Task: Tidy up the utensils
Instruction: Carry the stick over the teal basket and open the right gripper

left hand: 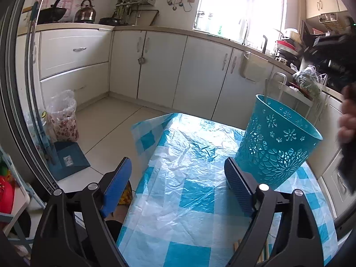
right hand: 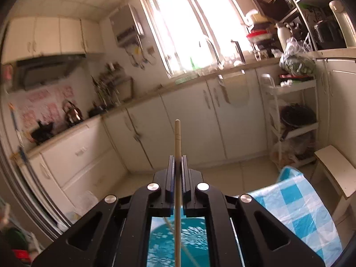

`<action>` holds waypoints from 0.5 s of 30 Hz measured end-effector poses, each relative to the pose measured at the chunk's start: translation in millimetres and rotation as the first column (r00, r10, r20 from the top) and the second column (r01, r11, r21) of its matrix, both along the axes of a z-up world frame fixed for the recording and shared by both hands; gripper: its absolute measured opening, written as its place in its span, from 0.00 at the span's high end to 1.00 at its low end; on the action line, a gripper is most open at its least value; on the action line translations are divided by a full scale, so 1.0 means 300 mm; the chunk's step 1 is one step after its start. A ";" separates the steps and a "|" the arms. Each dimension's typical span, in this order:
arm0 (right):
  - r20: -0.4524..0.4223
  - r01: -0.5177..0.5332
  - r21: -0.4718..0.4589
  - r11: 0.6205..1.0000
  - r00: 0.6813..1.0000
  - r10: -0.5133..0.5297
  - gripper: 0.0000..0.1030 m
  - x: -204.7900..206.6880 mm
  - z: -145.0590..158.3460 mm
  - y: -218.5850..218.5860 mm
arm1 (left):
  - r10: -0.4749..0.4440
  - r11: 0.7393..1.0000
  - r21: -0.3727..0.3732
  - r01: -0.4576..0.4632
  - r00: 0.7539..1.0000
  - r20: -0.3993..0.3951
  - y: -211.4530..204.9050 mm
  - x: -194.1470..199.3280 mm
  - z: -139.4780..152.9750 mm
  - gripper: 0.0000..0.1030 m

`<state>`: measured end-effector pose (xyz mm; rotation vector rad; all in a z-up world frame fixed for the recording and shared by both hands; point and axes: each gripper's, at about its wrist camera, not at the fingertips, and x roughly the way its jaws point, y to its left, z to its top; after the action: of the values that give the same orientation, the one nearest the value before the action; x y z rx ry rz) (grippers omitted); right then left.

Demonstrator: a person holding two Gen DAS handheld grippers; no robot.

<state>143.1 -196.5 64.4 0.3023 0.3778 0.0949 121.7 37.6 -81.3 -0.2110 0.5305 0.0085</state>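
Two grippers are under my hands, and the biggest thing before them is the table (left hand: 195, 202), dressed in a blue-checked plastic cloth. On it stands the teal cut-out bin (left hand: 276, 146), upright near the far right corner, mouth open; I judge it the holder for the utensils, and a thin stick already leans inside at its far rim. My left gripper (left hand: 178, 178) hangs over the cloth with its jaws wide apart and nothing between them, the bin just beside its right finger. My right gripper (right hand: 177, 166) is clamped on a single pale chopstick (right hand: 177, 138), pinched mid-shaft so the tip juts forward, with the bin directly below it, ready, I reckon, for a drop.
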 end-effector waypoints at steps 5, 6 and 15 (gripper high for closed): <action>-0.076 -0.034 -0.043 0.998 0.997 0.031 0.94 -0.016 -0.065 0.024 | -0.007 1.000 -0.007 0.007 1.000 0.003 0.003 0.001 0.003 0.20; -0.083 -0.042 -0.043 0.998 0.996 0.038 0.92 -0.009 -0.069 0.029 | -0.007 1.000 -0.008 0.007 1.000 0.002 0.003 0.001 0.002 0.20; -0.054 -0.085 -0.027 0.996 0.995 0.084 0.79 -0.236 -0.030 -0.004 | 0.011 1.000 -0.007 -0.012 1.000 -0.019 0.013 0.005 -0.018 0.19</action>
<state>72.5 -197.6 55.5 0.2598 0.4438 0.1643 123.3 41.4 -86.9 -0.2213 0.5485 0.0197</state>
